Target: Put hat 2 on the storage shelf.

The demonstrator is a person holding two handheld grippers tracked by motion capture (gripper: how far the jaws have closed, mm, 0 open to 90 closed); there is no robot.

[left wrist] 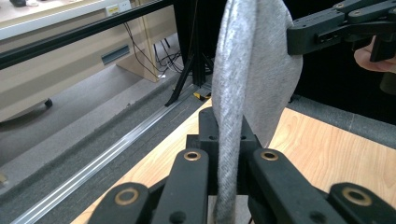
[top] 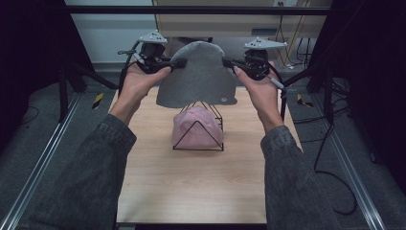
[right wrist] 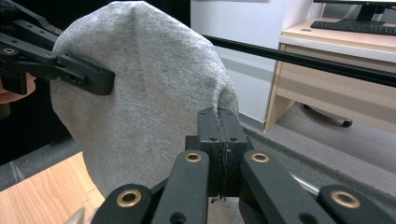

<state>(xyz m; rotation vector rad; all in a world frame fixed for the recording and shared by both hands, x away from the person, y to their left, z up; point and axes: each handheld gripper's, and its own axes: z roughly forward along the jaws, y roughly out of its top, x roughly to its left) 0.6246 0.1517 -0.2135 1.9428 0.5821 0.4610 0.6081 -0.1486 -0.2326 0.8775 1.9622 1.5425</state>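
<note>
A grey knit hat [top: 198,74] hangs in the air above the far part of the table, stretched between both grippers. My left gripper [top: 181,63] is shut on the hat's left edge, and my right gripper [top: 226,62] is shut on its right edge. In the left gripper view the grey hat [left wrist: 245,70] runs up between my own jaws [left wrist: 229,135], with the other gripper [left wrist: 299,35] pinching its far side. In the right gripper view the grey hat [right wrist: 144,88] is clamped in my jaws [right wrist: 218,126]. Below it a pink hat [top: 197,127] sits on a black wire stand [top: 210,144].
The wooden table [top: 191,187] has bare room in front of the stand. Black frame bars [top: 191,9] run across the back. Metal rails [top: 36,170] flank the table on the grey floor. A desk [right wrist: 341,70] stands beyond.
</note>
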